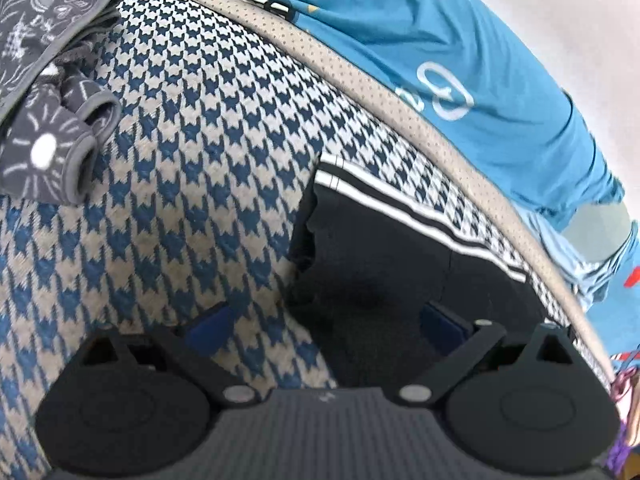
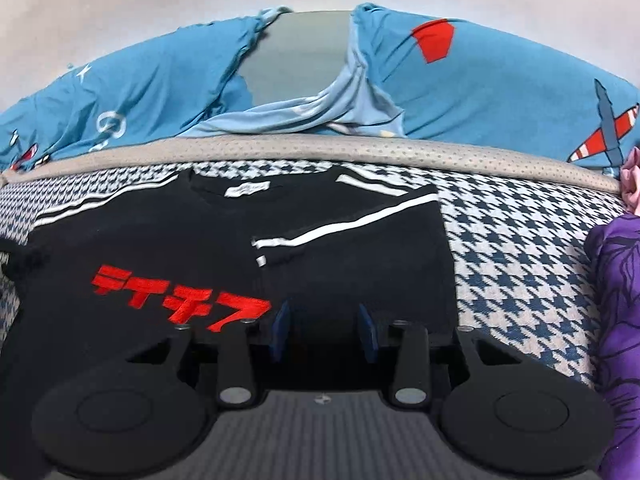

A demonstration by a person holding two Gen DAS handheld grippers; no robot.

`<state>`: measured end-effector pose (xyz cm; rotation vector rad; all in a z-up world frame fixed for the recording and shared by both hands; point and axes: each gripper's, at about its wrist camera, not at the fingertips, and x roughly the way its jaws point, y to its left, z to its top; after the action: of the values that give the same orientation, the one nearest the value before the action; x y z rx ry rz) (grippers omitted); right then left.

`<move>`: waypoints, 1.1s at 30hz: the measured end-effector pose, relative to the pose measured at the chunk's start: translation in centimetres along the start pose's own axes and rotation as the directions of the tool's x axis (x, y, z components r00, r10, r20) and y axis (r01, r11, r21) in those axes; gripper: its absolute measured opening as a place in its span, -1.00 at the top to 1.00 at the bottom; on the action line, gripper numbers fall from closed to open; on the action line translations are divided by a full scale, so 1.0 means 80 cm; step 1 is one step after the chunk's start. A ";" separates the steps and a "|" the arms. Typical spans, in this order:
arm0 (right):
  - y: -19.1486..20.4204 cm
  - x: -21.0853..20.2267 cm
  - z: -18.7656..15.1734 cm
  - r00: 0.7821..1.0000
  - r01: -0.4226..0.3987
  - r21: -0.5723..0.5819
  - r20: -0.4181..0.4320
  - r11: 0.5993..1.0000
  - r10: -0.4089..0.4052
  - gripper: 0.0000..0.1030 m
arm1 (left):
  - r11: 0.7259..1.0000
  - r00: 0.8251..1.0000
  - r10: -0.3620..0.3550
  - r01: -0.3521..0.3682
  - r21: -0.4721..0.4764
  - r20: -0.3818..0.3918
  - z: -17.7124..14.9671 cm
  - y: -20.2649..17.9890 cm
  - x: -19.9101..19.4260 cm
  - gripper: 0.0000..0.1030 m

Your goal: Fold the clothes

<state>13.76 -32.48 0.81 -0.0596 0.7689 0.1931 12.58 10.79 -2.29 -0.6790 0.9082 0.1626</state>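
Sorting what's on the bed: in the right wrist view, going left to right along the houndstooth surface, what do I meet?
Black shirt → bare houndstooth cover → purple garment.

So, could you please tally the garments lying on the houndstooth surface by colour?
Black: 1, the black T-shirt
Grey patterned: 1, the grey garment
Purple: 1, the purple garment
Pink: 1, the pink fabric, only an edge showing
Total: 4
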 end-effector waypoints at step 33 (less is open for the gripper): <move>-0.025 -0.001 -0.005 0.999 0.036 0.046 -0.017 0.998 -0.036 0.27 | 0.996 0.993 -0.045 0.053 -0.075 0.107 0.003 -0.023 0.038 0.83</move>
<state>13.83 -34.54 0.57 -0.0310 0.7879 0.1405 15.36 9.06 -3.69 -0.7575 0.7864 0.1893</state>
